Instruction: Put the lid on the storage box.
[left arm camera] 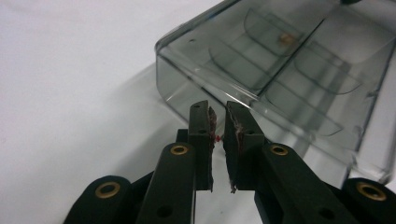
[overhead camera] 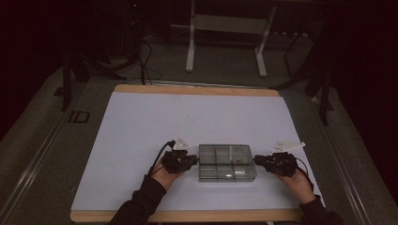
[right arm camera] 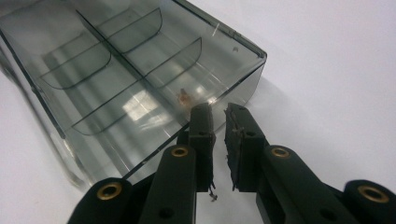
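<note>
Left hand-held gripper [overhead camera: 193,160] sits at the left end of a clear smoke-tinted compartment box [overhead camera: 227,162], tips just beside its short wall; in its own view [left arm camera: 219,122] the jaws stand nearly closed w/ a thin slit between them, nothing caught in it, a speck of red showing in the gap. Right hand-held gripper [overhead camera: 257,161] mirrors it at the box's right end, and in its view [right arm camera: 218,115] the jaws are likewise almost together, holding nothing, tips just short of or maybe touching the box wall; can't tell which from this angle. Each is held in a hand, left hand [overhead camera: 168,174] and right hand [overhead camera: 294,180], dark sleeves coming in from the near edge. Box lies flat on the white sheet [overhead camera: 141,131] covering the bench [overhead camera: 187,90], toward the near side, approx. centred between the two grippers. Lid looks shut, though the glare makes that hard to confirm. Inside, thin curved dividers [right arm camera: 93,60] split it into several cells on both sides of a long middle wall. One small orange-brown item [right arm camera: 184,97] lies in a cell near the right gripper's end; same bit shows faint and blurred in the left gripper view [left arm camera: 286,39], at the far end. Too small to say what it is. Beyond the bench, a white frame stand [overhead camera: 225,28] and cables on dark floor.
</note>
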Demonstrator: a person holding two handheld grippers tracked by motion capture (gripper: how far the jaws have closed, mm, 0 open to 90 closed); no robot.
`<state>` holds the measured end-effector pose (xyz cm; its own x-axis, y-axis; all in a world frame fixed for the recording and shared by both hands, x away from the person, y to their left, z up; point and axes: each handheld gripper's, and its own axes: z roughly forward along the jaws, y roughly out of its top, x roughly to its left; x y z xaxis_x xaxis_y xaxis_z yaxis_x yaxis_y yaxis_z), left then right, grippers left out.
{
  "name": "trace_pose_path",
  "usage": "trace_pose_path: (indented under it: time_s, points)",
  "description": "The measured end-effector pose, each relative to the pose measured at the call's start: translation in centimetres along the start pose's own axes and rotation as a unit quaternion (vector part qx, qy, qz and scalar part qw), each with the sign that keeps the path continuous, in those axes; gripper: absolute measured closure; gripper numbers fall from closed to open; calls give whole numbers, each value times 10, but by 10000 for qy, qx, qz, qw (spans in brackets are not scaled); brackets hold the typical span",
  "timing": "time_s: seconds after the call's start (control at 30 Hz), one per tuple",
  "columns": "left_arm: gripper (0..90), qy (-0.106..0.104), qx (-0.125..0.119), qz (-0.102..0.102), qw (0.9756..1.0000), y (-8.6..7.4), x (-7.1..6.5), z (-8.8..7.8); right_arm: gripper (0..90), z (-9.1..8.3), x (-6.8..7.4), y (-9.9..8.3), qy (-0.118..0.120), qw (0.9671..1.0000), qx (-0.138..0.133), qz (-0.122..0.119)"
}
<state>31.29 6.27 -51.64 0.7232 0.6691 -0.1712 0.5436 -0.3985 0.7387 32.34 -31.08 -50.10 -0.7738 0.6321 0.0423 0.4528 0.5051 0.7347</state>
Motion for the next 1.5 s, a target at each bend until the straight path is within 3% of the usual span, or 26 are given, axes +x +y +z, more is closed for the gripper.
trace_pose_path:
  time_s: [0.07,0.3,0.43,0.53,0.57,0.67,0.73,0.8,0.93,1.07,1.27,1.5]
  points:
    - [801,-27,-16,-114,9999,-1,3,1,804,-1,-1,0,18,10000,-24,16]
    - [738,31,-34,-119,9999,-1,4,1,767,-2,-2,0,-12,10000,-52,-2]
    - [577,103,-127,-187,9997,0,5,-2,657,-3,-2,1,-30,10000,-88,-36]
    - [337,2,-160,-274,9995,1,7,-4,577,-3,-1,2,-51,9999,-126,-66]
    - [264,-93,-222,-239,9994,2,7,-6,468,-4,-1,3,-61,9998,-183,-57]
    - [146,-162,-273,-277,9991,2,7,-7,404,-4,-1,4,-93,9997,-248,-2]
    - [123,-166,-334,-275,9989,3,8,-7,364,-5,-2,4,-73,9995,-309,91]
    - [25,-206,-363,-322,9986,3,8,-7,297,-6,-4,4,-61,9991,-379,183]
    - [23,-163,-466,-292,9984,3,7,-8,192,-8,-5,4,88,9988,-438,200]
    - [23,-364,-410,-235,9982,4,7,-8,177,-9,-6,4,68,9986,-477,238]
    - [24,-334,-470,-155,9982,3,4,-9,177,-11,-6,3,-31,9989,-450,97]
    - [24,-203,-564,-62,9982,2,4,-14,158,-14,-6,3,-65,9981,-608,6]
